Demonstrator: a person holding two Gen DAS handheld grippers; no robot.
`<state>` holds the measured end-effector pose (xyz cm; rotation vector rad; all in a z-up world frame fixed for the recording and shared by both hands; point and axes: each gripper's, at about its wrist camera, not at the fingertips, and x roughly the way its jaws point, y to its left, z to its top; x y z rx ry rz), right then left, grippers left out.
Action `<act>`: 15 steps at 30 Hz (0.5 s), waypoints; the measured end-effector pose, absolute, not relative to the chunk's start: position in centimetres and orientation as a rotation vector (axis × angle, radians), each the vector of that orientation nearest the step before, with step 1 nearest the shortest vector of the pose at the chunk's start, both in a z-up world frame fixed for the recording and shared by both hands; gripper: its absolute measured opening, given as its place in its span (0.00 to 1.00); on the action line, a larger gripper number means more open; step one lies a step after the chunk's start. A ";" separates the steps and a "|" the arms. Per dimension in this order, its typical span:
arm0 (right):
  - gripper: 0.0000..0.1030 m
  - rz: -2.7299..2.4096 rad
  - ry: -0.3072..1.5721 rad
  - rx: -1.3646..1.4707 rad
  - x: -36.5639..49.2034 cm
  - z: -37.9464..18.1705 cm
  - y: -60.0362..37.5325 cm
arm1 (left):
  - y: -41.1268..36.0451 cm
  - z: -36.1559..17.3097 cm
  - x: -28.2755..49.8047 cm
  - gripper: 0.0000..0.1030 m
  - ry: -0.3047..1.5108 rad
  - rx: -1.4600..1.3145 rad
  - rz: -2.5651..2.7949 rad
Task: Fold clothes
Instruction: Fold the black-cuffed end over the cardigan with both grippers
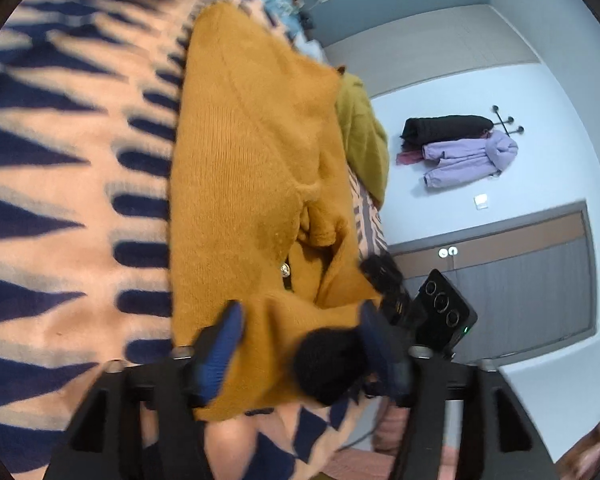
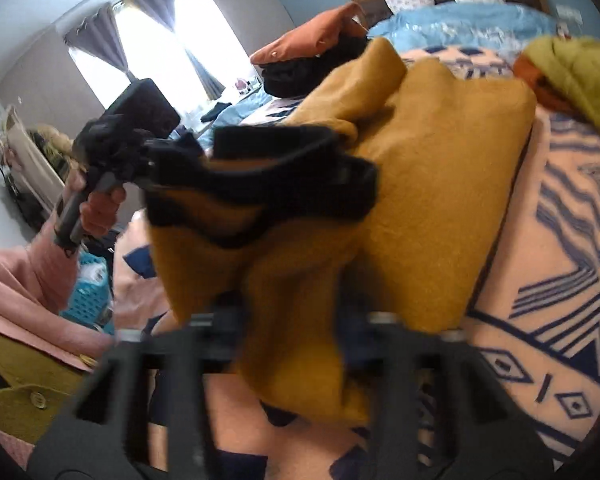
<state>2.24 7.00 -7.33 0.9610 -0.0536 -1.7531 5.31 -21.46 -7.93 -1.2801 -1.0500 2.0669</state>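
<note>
You have the mustard sweater spread on the bed, over its patterned blanket, and both tools are at its near hem. Your left hand-held gripper has its 2 blue fingers set fairly wide, with the hem bunched up between them; the blur keeps you from telling whether the knit is truly pinched or only draped there. Your right hand-held gripper is buried in the same fabric in its own view, the fingertips hidden by the cloth, so its spread cannot be told either. The right view shows a flap with dark trim lifted off the bed at about 10 o'clock from the tool, and your left tool and the hand gripping it beyond that flap. Judged from this, the fold is at an early stage: one sleeve seems already laid in across the body, towards 3 o'clock in the left view, but the body is still at full length and the hem has not been carried up towards the collar at 12 o'clock. Left to do: bring the hem over, flatten it, then deal with the rest. An olive garment waits crumpled at the bed's far edge, at 1 o'clock in the right view, and an orange piece lies on something dark at 12 o'clock.
</note>
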 end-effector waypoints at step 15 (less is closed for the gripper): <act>0.18 -1.718 -0.407 0.997 2.7 -7.9 12.1 | -19.6 -4.9 11.2 0.80 -0.444 -0.955 2.274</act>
